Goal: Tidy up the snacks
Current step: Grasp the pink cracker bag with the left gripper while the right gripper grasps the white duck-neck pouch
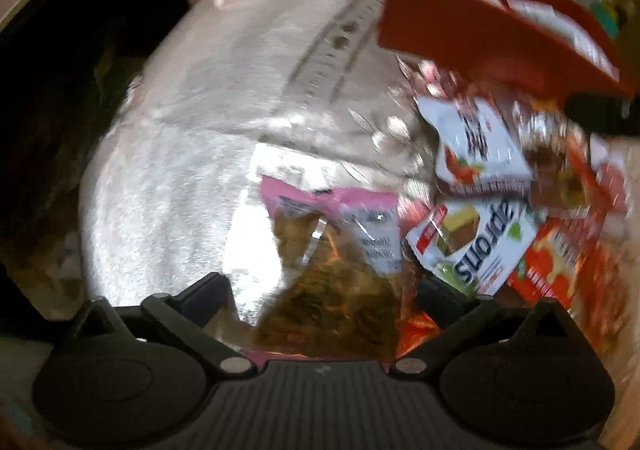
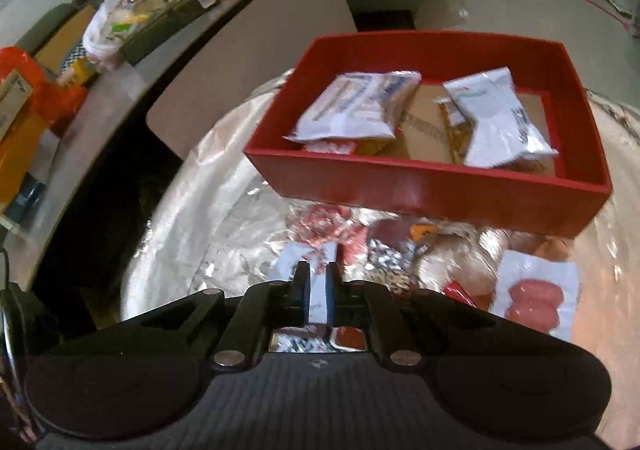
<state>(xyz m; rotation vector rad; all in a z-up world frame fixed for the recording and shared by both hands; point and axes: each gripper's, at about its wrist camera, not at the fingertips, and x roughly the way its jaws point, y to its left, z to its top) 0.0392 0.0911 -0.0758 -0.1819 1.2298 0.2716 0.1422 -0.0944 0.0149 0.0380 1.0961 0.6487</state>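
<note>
Red box (image 2: 432, 185): was seen on the silvery tabletop (image 2: 180, 209), with two white packets (image 2: 496, 117) laid inside.
Loose snacks (image 2: 360, 246): were heaped just in front of the box.
Left gripper (image 1: 320, 290): jaws were spread wide, released, over a pink-topped bag (image 1: 340, 270).
Right gripper (image 2: 318, 282): jaws were clenched on a thin white wrapper (image 2: 318, 298).

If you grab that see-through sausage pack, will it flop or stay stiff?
The sausage pack would probably bend a little: its wrapper looks like thin clear film with flat, empty edges. The plump sausages inside likely make it heavier than the white snack packets in the red box. The glossy film may be slippery.
</note>
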